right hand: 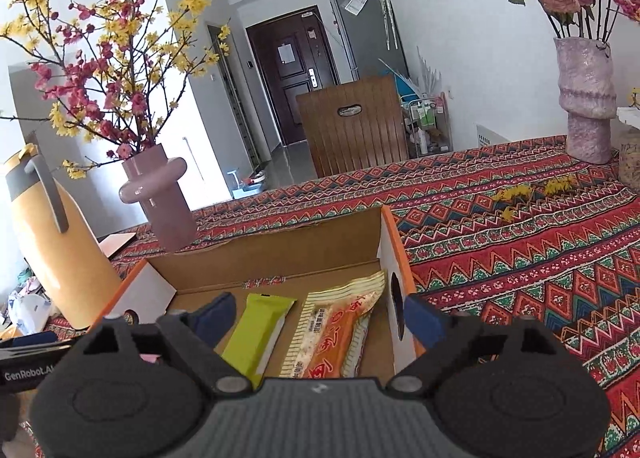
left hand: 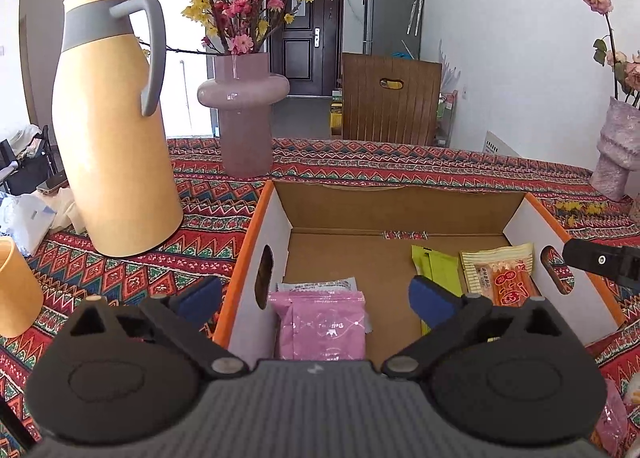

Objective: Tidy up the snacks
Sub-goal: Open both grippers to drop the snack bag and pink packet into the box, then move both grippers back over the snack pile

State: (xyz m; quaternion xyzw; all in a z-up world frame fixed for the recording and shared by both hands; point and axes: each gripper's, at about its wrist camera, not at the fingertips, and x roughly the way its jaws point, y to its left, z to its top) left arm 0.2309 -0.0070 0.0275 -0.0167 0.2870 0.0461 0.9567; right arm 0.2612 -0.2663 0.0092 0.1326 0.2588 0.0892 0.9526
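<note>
Snacks sit inside an open cardboard box (left hand: 400, 202) w/ orange-edged white side walls, on a counter (left hand: 400, 166) covered by a red patterned cloth. Pink packet (left hand: 326, 328) lies at the box's near-left corner, just beside the left wall, partly over a silver-grey wrapper (left hand: 320, 285). Green packet (left hand: 438, 268) and orange-and-cream packet (left hand: 506, 272) lie side by side toward the right wall, orange one nearer its oval handle hole.

Left tongs (left hand: 316, 300) hang over the box's near edge, spread wide, nothing between them; left blue pad (left hand: 200, 298) is outside the left wall over the cloth, right pad (left hand: 430, 304) is over the box floor near the green packet. Right tongs (right hand: 316, 316) also spread wide and empty: left pad (right hand: 212, 316) over the box interior beside the green packet (right hand: 256, 336), right pad (right hand: 424, 322) outside the right wall. Orange-and-cream packet (right hand: 340, 334) lies between green packet and that wall.

Elsewhere on the counter: yellow thermos jug (left hand: 116, 130) w/ grey handle to the left of the box, pink vase (left hand: 244, 114) w/ yellow and red blossom branches behind it, yellow cup (left hand: 16, 290) at the left edge, textured mauve vase (right hand: 588, 98) w/ dried roses far right, loose yellow petals (right hand: 532, 188) on the cloth near it. Wooden chair (left hand: 390, 98) stands beyond the counter.
</note>
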